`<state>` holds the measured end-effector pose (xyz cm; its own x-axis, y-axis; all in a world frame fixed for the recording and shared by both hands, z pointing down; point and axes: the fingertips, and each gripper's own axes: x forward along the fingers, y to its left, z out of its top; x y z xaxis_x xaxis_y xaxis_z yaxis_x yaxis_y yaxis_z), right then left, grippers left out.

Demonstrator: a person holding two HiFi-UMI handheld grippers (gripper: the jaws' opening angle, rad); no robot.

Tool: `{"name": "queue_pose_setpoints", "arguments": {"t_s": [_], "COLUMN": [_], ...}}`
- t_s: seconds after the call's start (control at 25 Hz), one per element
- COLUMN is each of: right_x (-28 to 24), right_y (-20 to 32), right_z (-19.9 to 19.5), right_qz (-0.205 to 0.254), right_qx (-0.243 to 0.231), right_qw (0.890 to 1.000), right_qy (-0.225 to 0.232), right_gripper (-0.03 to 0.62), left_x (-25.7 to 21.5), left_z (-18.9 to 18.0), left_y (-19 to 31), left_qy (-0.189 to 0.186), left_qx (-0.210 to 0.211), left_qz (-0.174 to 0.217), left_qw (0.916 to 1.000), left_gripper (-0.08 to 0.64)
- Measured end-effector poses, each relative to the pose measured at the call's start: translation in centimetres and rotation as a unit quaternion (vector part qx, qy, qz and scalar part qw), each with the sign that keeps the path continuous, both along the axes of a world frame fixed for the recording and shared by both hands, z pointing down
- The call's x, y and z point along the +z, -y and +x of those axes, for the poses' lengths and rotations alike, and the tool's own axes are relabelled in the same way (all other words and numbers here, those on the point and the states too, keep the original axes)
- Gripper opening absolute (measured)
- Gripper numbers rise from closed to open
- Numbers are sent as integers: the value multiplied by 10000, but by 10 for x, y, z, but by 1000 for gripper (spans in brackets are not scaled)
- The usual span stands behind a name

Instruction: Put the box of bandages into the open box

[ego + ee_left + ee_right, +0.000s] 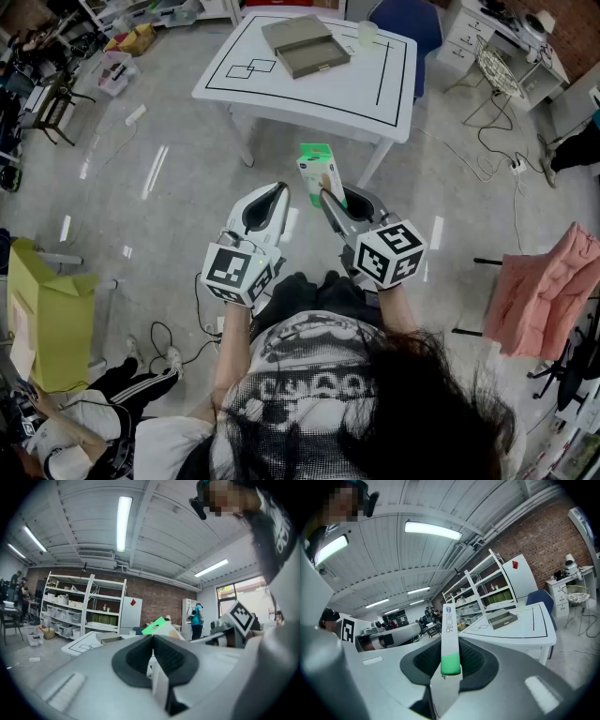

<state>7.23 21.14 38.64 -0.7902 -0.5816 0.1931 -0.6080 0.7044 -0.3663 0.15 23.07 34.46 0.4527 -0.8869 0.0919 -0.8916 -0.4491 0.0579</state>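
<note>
My head camera looks steeply down; cameras on left gripper (278,191) and right gripper (327,198) sight along their jaws (close up); all three share the white table (309,94).

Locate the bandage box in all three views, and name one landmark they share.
Head view: the bandage box is at centre, upright in the right gripper, just below the white table.
Left gripper view: it is right of centre, green edge uppermost.
Right gripper view: it is at dead centre, upright between the jaws.
Shared landmark: the white table, at lower left in the left gripper view and at right in the right gripper view.
</note>
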Motion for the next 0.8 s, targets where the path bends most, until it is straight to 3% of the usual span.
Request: {"name": "queue_pose_setpoints", "arguments": {"t_s": [0.56, 0.8], "right_x": [6, 13], "right_y": [-2, -17], "right_z": [-12, -45], "right_qz": [-51, -113], "right_qx": [-24, -45], "right_qw": [9999, 9998], "right_qy": [-115, -145], "right_gripper": [91, 91], "left_x": [9, 11], "left_z": [-11, -42], "left_y": [1, -13], "left_qy": [-113, -121], "left_qx": [55, 114], "left_qz": [-69, -33], "left_qw": [9999, 9999], "left_gripper": [0, 0]}}
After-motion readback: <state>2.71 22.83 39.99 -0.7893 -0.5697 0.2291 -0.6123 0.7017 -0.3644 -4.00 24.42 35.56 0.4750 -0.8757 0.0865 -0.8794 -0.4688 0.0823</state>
